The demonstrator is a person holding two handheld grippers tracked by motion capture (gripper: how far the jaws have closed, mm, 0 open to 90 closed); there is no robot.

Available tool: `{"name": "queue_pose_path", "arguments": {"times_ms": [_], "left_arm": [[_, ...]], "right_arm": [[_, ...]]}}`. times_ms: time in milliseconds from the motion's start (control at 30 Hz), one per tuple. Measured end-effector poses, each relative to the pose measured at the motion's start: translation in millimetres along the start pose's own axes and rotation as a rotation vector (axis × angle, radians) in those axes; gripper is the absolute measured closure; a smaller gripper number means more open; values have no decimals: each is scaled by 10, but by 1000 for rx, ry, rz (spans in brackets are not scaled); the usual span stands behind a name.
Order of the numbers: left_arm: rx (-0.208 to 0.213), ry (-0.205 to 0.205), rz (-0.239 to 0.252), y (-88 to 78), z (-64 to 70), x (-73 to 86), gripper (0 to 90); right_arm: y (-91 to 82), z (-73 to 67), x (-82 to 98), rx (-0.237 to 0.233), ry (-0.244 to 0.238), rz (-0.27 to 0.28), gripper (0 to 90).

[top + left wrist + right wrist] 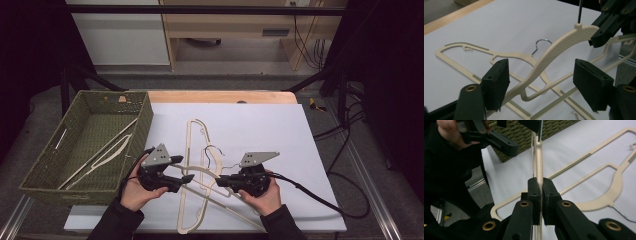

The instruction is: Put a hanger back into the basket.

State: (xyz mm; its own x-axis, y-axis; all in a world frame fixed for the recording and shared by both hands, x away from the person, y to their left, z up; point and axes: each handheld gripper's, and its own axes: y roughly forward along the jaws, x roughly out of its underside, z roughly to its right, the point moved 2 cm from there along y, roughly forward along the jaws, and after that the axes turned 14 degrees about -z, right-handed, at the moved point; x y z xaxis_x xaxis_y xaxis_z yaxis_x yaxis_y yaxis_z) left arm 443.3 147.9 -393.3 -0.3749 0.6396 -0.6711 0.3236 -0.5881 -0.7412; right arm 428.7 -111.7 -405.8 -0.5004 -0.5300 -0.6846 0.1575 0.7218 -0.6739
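Observation:
A cream plastic hanger with a metal hook is lifted off the white sheet between my two grippers. In the right gripper view, my right gripper is shut on the hanger and its pads press both sides. That gripper points left in the high view. My left gripper stands open, and the hanger's curved arm passes between its jaws without touching either pad. It sits at the hanger's left end. Other cream hangers lie flat on the sheet underneath.
A green woven basket stands at the left of the sheet and holds more cream hangers. A long hanger lies near the front edge. The wooden table edge runs behind the sheet. Black cables trail at the right.

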Motion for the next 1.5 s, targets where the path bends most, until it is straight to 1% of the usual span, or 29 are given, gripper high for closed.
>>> {"name": "queue_pose_path", "arguments": {"times_ms": [67, 133, 200, 233, 267, 300, 333, 433, 500, 533, 600, 667, 733, 867, 900, 933, 967, 1000, 1033, 1067, 1133, 1200, 1233, 1300, 1333, 1367, 1400, 1433, 1500], "left_arm": [[12, 30, -25, 63, 38, 1, 353], [12, 55, -48, 102, 67, -1, 398], [11, 77, -51, 135, 96, -4, 478], [14, 82, -59, 147, 107, -4, 553], [11, 90, -64, 156, 116, -2, 591], [-3, 103, -77, 160, 124, 2, 608], [-6, 111, -89, 163, 132, 5, 624], [-29, 144, -111, 155, 163, 10, 657], [-46, 161, -115, 139, 189, 3, 677], [-49, 165, -115, 133, 201, -1, 692], [-46, 178, -123, 112, 233, -13, 724], [-43, 182, -121, 101, 261, -19, 753], [-27, 194, -120, 94, 296, -25, 780], [3, 214, -127, 89, 353, -36, 824], [10, 207, -118, 89, 372, -39, 836], [20, 215, -122, 81, 381, -42, 851], [22, 207, -116, 79, 401, -43, 861], [4, 202, -115, 68, 410, -45, 863], [-3, 196, -116, 55, 410, -46, 863], [0, 190, -113, 40, 405, -44, 864], [-4, 178, -107, 1, 390, -39, 864], [-24, 165, -95, -40, 385, -48, 864], [-35, 160, -89, -77, 379, -59, 864], [-55, 143, -62, -176, 365, -79, 864], [-67, 135, -46, -254, 354, -91, 864], [-74, 130, -35, -308, 347, -99, 864], [-86, 127, -20, -384, 338, -113, 864], [-108, 123, 6, -503, 327, -137, 864], [-130, 126, 23, -626, 309, -174, 864]], "right_arm": [[5, -27, 18, -7, -17, -9, 873], [19, -46, 30, -22, -32, -16, 873], [46, -55, 38, -40, -41, -26, 873], [58, -55, 41, -42, -42, -32, 873], [69, -52, 44, -41, -46, -35, 873], [75, -49, 47, -39, -47, -41, 873], [78, -46, 50, -36, -51, -45, 873], [78, -49, 54, -37, -59, -52, 870], [68, -52, 54, -22, -71, -50, 861], [57, -51, 56, -2, -78, -48, 849], [39, -44, 55, 32, -82, -40, 820], [14, -34, 49, 68, -83, -28, 784], [-15, -27, 40, 104, -84, -10, 745], [-75, -23, 35, 138, -94, 8, 664], [-92, -25, 32, 151, -92, 16, 633], [-115, -21, 31, 165, -89, 26, 599], [-143, -15, 31, 175, -85, 40, 582], [-177, -7, 34, 184, -81, 48, 554], [-212, 4, 42, 192, -73, 52, 539], [-248, 13, 54, 194, -67, 60, 516], [-337, 44, 96, 216, -49, 83, 462], [-408, 74, 136, 225, -30, 97, 420], [-447, 93, 160, 237, -20, 106, 396], [-518, 125, 210, 247, 3, 116, 331], [-549, 134, 233, 254, 18, 123, 301], [-584, 143, 260, 261, 25, 126, 283], [-601, 147, 274, 268, 31, 131, 257], [-620, 151, 293, 274, 37, 138, 240], [-652, 174, 338, 277, 57, 144, 197]]}}
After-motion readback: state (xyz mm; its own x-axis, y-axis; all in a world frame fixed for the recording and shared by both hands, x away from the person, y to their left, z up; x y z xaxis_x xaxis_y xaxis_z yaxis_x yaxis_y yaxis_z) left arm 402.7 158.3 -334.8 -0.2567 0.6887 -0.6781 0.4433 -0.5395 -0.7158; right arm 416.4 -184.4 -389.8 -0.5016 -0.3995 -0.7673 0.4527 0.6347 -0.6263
